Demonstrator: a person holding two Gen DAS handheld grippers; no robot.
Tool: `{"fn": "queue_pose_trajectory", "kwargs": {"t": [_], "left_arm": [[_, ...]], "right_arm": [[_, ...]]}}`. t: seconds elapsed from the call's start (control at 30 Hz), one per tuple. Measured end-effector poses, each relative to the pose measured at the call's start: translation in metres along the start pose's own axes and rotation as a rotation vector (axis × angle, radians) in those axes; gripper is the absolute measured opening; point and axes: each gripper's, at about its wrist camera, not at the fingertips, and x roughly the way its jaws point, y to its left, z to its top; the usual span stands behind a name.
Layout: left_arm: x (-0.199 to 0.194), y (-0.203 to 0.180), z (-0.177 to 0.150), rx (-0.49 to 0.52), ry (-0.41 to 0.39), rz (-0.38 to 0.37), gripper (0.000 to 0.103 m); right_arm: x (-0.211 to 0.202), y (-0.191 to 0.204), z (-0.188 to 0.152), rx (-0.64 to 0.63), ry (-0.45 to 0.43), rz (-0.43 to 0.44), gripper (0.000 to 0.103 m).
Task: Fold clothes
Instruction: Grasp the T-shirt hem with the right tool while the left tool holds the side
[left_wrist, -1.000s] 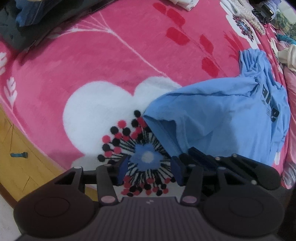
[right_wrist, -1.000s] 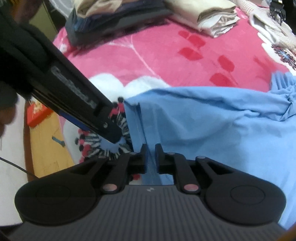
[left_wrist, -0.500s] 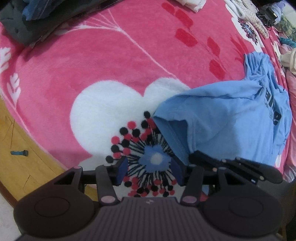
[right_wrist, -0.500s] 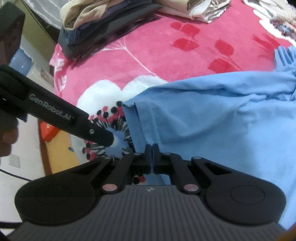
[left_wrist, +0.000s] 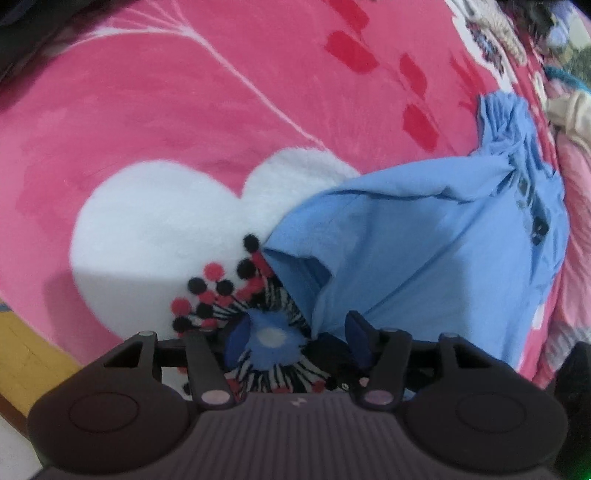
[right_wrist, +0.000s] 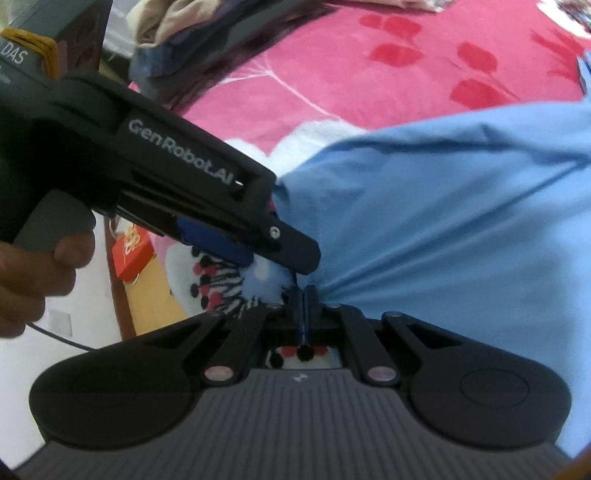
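On pink blanket, bunched blue shirt

blue shirt, pink blanket — white hearts

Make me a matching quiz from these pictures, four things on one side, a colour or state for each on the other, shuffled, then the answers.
Things:
1. left claw
2. right claw
3. shirt
4. blanket

States:
A. pink with a white heart shape
B. shut, pinching the shirt's edge
C. open over the flower print, gripping nothing
D. light blue, bunched where it is pinched

Pairs: 1-C, 2-B, 3-D, 4-A
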Motion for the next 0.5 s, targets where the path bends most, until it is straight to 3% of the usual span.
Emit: {"fn": "queue_pose_trajectory", "kwargs": {"t": [0.1, 0.17, 0.2, 0.27, 0.33, 0.5], "left_arm": [[0.003, -0.006, 0.002, 0.028, 0.008, 0.031, 0.058], [0.003, -0.011, 0.001, 0.040, 0.009, 0.056, 0.054], [0.003, -0.013, 0.001, 0.044, 0.008, 0.070, 0.053], [0.003, -0.016, 0.000, 0.040, 0.005, 0.097, 0.046], [0.002, -0.019, 0.000, 0.027, -0.001, 0.119, 0.044], [0.002, -0.022, 0.000, 0.010, -0.012, 0.155, 0.042]], "right_arm": [[-0.011, -0.005, -0.005, 0.114, -0.016, 0.024, 0.004], [-0.029, -0.015, -0.020, 0.256, -0.014, 0.059, 0.007], [-0.040, -0.021, -0.031, 0.336, -0.017, 0.071, 0.014], [-0.070, -0.042, -0.067, 0.532, -0.046, 0.075, 0.027], [-0.108, -0.068, -0.115, 0.737, -0.076, 0.047, 0.031], [-0.207, -0.129, -0.234, 1.100, -0.190, -0.256, 0.039]]}}
